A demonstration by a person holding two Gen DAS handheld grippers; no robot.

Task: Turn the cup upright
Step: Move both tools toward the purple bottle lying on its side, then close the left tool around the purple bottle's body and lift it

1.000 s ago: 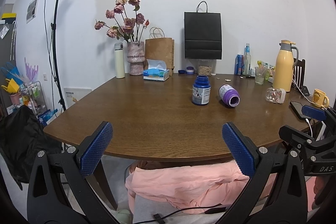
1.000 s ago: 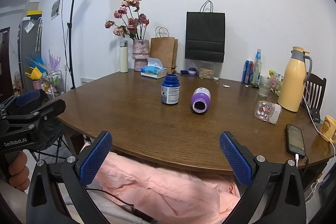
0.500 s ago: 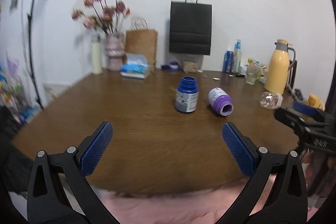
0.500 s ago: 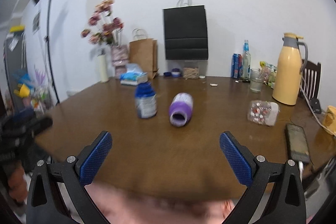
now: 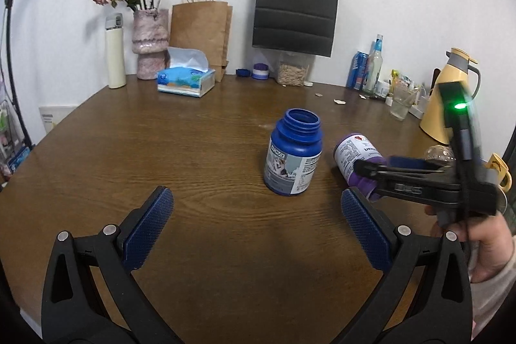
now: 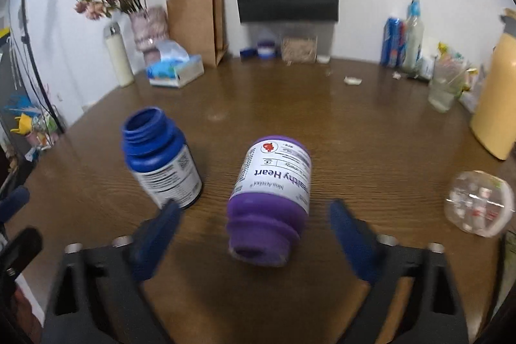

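A purple bottle (image 6: 274, 179) with a white label lies on its side on the brown table (image 6: 371, 134), its open mouth facing the right wrist camera. My right gripper (image 6: 254, 210) is open, its blue pads either side of the bottle's neck with gaps on both sides. Just left of it a blue bottle (image 6: 161, 157) stands upright without a lid. In the left wrist view, my left gripper (image 5: 256, 199) is open over bare table, short of the blue bottle (image 5: 293, 157). There the right gripper (image 5: 364, 166) reaches in from the right and covers part of the purple bottle (image 5: 354, 150).
A tissue box (image 5: 185, 81), flower vase (image 5: 150, 44), white flask (image 5: 115, 54) and paper bags (image 5: 200, 34) line the back. A yellow thermos (image 6: 496, 105), a glass (image 6: 443, 89) and a clear plastic container (image 6: 477, 208) stand to the right. A hand (image 5: 483, 244) holds the right gripper.
Both grippers have moved forward from the table's edge over the tabletop. The right gripper now straddles the purple bottle's neck. Both bottles have stayed in place.
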